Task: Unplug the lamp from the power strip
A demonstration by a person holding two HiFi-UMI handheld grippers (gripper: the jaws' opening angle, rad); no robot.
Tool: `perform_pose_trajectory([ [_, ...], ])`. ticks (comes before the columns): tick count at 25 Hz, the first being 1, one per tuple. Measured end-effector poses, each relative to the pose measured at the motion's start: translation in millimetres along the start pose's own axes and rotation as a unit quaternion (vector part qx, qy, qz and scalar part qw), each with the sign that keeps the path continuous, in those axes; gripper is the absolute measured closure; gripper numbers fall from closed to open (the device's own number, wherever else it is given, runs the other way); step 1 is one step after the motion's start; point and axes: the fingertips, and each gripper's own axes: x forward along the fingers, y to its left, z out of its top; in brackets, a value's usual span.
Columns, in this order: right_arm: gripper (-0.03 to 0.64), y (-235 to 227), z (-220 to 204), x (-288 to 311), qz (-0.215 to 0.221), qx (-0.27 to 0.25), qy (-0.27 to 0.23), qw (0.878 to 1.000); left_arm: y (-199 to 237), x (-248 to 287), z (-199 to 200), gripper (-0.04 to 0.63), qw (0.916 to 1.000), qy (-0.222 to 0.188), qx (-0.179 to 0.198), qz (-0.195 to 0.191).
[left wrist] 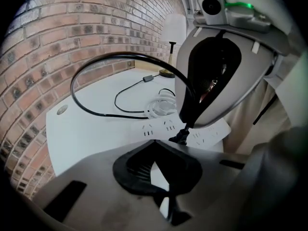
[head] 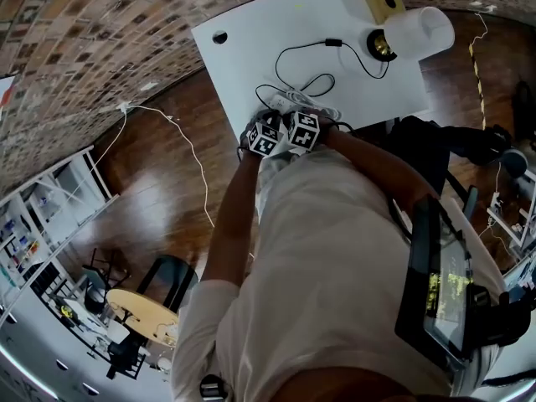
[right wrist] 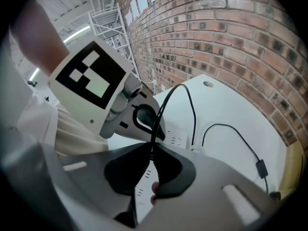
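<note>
The right gripper (right wrist: 151,147) is clenched, its jaws on the lamp cord (right wrist: 161,109) just above the plug (left wrist: 180,137). The plug is seen upright at the power strip (left wrist: 161,127) on the table, directly below. The left gripper (left wrist: 155,146) is held alongside, its jaws closed and empty.

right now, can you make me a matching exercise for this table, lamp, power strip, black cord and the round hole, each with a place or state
Things
1. lamp
2. power strip
3. black cord
4. round hole

Places or states
A. pinched between the fingers of the right gripper
B. set into the top of the table at a bare corner
C. white, lying flat at the table's near edge
D. standing at the table's far end, with a white shade

Pairs: 1-D, 2-C, 3-A, 4-B
</note>
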Motion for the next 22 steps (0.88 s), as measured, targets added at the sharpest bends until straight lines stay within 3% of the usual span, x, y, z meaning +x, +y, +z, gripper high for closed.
perform_pose_trajectory([
  [6, 0.595, -3.4, 0.1, -3.4, -0.008, 0.036, -0.025, 0.999, 0.3, 0.1, 0.2, 0.604, 0.9999, 0.002, 0.01, -0.004],
  [12, 0.595, -2.9, 0.2, -3.9, -0.021, 0.034, -0.02, 0.999, -0.3, -0.4, 2.3, 0.604, 1.0, 0.002, 0.002, 0.005],
  [16, 0.595, -4.0, 1.0, -2.6, -0.026, 0.038, -0.023, 0.999, 1.8, 0.7, 1.1, 0.604, 0.9996, 0.019, 0.016, 0.011],
  [22, 0.579, -1.4, -1.6, -5.0, -0.02, 0.044, -0.032, 0.998, 0.7, -0.7, 2.8, 0.604, 0.9994, 0.031, 0.001, 0.016],
])
